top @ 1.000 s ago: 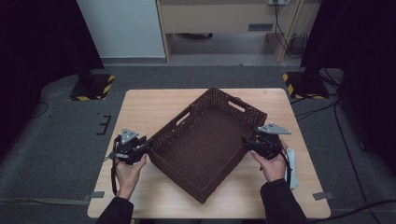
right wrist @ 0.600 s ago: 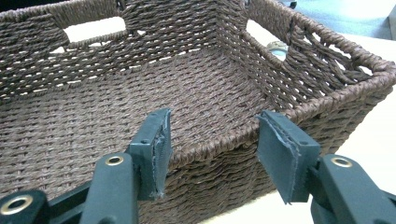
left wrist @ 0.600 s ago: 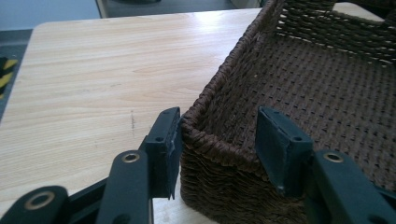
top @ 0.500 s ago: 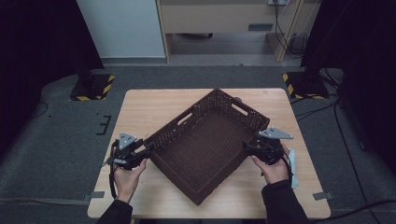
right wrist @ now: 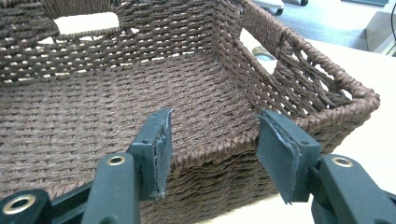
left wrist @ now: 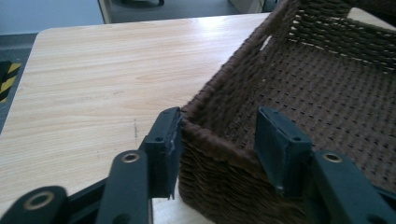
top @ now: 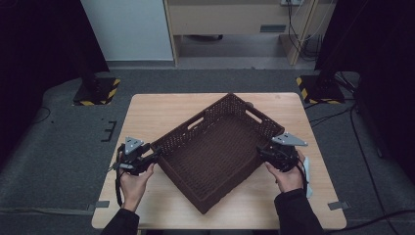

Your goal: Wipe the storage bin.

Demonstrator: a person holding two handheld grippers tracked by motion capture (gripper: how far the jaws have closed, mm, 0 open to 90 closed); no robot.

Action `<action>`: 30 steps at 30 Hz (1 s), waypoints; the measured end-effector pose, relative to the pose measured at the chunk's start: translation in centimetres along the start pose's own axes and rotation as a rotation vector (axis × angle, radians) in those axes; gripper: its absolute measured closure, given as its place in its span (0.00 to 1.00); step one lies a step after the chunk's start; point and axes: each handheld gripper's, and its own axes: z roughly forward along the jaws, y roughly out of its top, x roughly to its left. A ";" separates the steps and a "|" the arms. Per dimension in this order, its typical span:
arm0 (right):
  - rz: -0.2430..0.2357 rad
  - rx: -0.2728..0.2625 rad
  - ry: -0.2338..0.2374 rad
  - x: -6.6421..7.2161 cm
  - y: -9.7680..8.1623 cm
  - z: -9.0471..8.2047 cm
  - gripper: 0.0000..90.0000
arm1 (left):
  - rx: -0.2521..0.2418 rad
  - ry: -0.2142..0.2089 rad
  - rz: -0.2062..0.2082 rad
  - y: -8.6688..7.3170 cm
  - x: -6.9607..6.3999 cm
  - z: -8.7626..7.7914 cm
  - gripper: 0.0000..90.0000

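Where basket [left wrist: 299, 88] corner sits, left hand-held gripper [left wrist: 219, 135] straddles.

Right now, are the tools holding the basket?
No. Both tools stand open over the basket rim: left tool at a corner with one pad touching it, right tool astride an edge.

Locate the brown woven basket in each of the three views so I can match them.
High view: the woven basket sits mid-table, turned diagonally, between the two grippers.
Left gripper view: its corner fills the right half, rim between the jaws.
Right gripper view: it spans the upper frame, near rim between the jaws.
Shared landmark: the handle slot in its wall.
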 end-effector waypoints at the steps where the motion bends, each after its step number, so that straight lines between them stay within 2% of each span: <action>1: 0.009 0.000 0.001 0.0 0.0 0.0 0.51 | 0.005 -0.006 0.003 -0.1 -0.2 -0.2 0.55; 3: 0.020 0.003 0.007 -0.1 0.0 0.0 0.51 | 0.000 -0.022 0.008 -0.2 -0.5 -0.5 0.55; 6: 0.023 0.002 0.004 0.0 -0.1 -0.1 0.51 | 0.019 -0.033 0.024 -0.3 -1.2 -0.3 0.55; 8: 0.023 0.006 0.005 0.2 -0.1 -0.3 0.51 | 0.016 -0.014 0.043 -0.3 -1.5 -0.1 0.53; 14: 0.034 0.025 0.034 -0.6 0.4 -0.7 0.54 | 0.031 -0.022 0.038 0.2 -0.8 0.4 0.57; 16: 0.023 0.027 0.008 -0.9 0.5 -0.8 0.52 | 0.032 -0.013 0.043 0.3 -0.8 0.7 0.57; 20: 0.040 0.028 -0.002 -1.7 0.5 -1.0 0.50 | 0.035 -0.004 0.056 0.5 -0.8 0.8 0.57; 24: 0.064 0.021 0.015 -1.8 0.2 -0.8 0.52 | 0.037 -0.024 0.045 0.5 -0.8 0.1 0.55; 25: 0.055 0.021 0.016 -1.8 0.2 -0.8 0.52 | 0.042 -0.036 0.046 0.5 -1.0 -0.3 0.55; 27: 0.052 0.026 0.025 -1.6 0.2 -0.7 0.52 | 0.048 -0.031 0.069 0.4 -1.5 -0.8 0.54; 30: 0.053 0.026 0.018 -1.3 0.2 -0.8 0.52 | 0.068 -0.050 0.087 0.2 -2.4 -0.8 0.53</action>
